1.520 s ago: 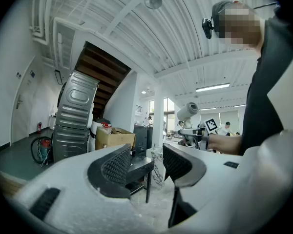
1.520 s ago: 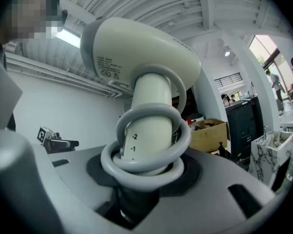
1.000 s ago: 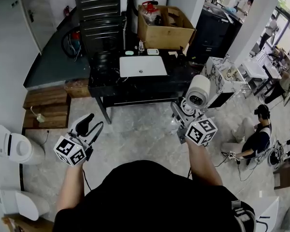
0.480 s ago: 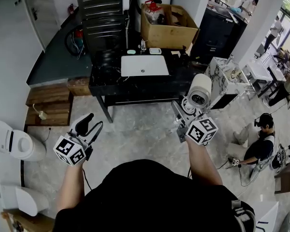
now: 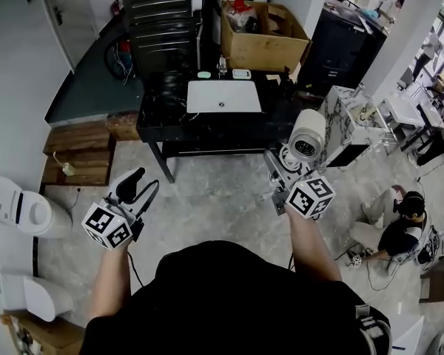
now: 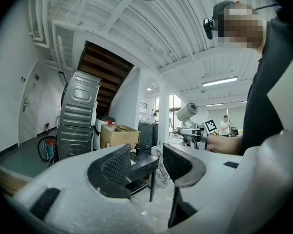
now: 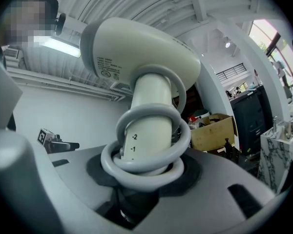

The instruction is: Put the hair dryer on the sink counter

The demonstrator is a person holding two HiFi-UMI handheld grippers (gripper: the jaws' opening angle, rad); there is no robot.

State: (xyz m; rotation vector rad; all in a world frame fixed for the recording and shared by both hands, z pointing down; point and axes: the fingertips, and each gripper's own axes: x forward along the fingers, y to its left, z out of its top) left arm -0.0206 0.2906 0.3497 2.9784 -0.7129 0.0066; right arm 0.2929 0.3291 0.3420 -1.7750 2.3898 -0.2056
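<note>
My right gripper (image 5: 285, 167) is shut on the handle of a cream hair dryer (image 5: 307, 134), which stands upright with its nozzle toward the camera. In the right gripper view the hair dryer (image 7: 141, 57) fills the frame, its grey cord (image 7: 146, 152) coiled round the handle just above my right gripper (image 7: 146, 182). The black sink counter (image 5: 163, 117) with its white basin (image 5: 223, 96) stands ahead across a stretch of floor. My left gripper (image 5: 135, 189) is open and holds nothing. The left gripper (image 6: 144, 167) frames the counter's leg between its pads (image 6: 116, 165).
A cardboard box (image 5: 263, 28) and a grey metal appliance (image 5: 159, 13) stand behind the counter. A marble-patterned stand (image 5: 355, 120) is at its right end. Wooden steps (image 5: 78, 154) and a toilet (image 5: 22, 213) lie left. A person (image 5: 399, 228) sits on the floor at right.
Both grippers have drifted a little across the floor with the person. The right one holds the hair dryer as before, and the left jaws stay apart.
</note>
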